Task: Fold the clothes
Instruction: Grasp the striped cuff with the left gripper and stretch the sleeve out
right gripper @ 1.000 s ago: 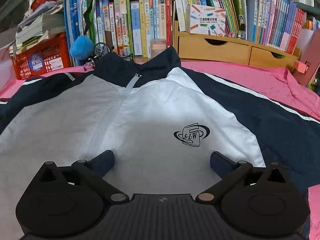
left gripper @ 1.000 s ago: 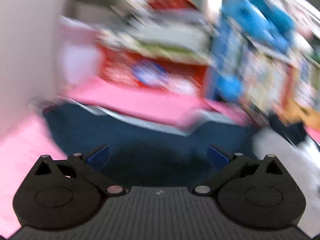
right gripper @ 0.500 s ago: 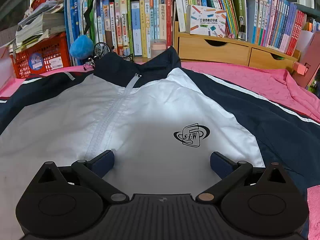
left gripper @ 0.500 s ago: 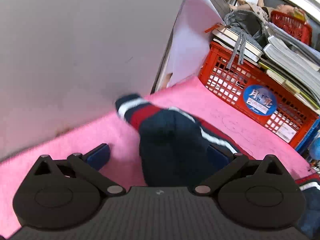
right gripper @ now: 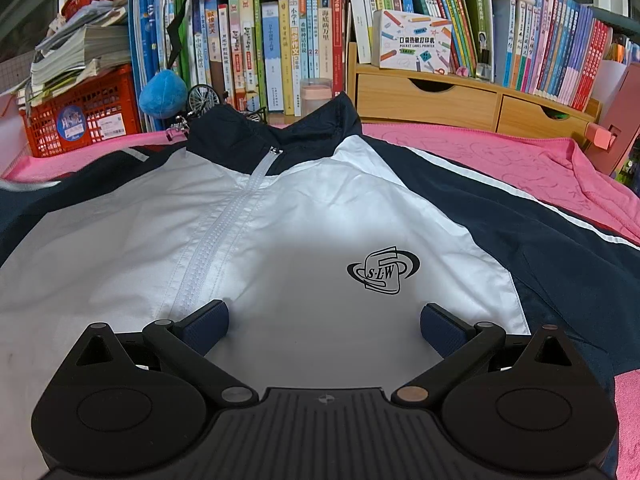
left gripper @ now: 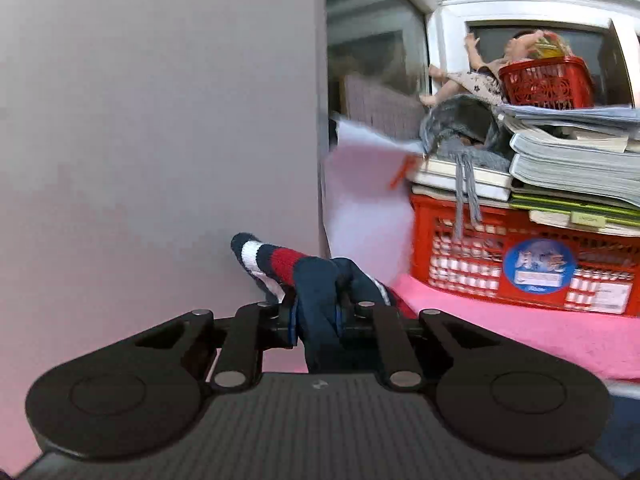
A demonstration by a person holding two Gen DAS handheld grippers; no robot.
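Observation:
A navy and white zip jacket [right gripper: 304,216] lies spread face up on a pink blanket [right gripper: 520,160], collar toward the bookshelf. In the left wrist view its navy sleeve [left gripper: 320,284] ends in a cuff [left gripper: 260,256] striped white and red, lifted off the blanket. My left gripper [left gripper: 316,316] is shut on that sleeve just behind the cuff, the cloth bunched between the pads. My right gripper [right gripper: 324,320] hovers open over the white chest panel, left of the printed logo [right gripper: 382,270], with nothing between its fingers.
A grey wall panel [left gripper: 160,120] stands close on the left. A red crate [left gripper: 520,264] stacked with books and papers sits at the blanket's back left. Books [right gripper: 280,44] and wooden drawers [right gripper: 428,100] line the far edge, with a blue plush [right gripper: 162,94] beside them.
The left gripper swung left to the sleeve end, closed its jaws on the sleeve behind the cuff and raised it. The right gripper stayed still and open.

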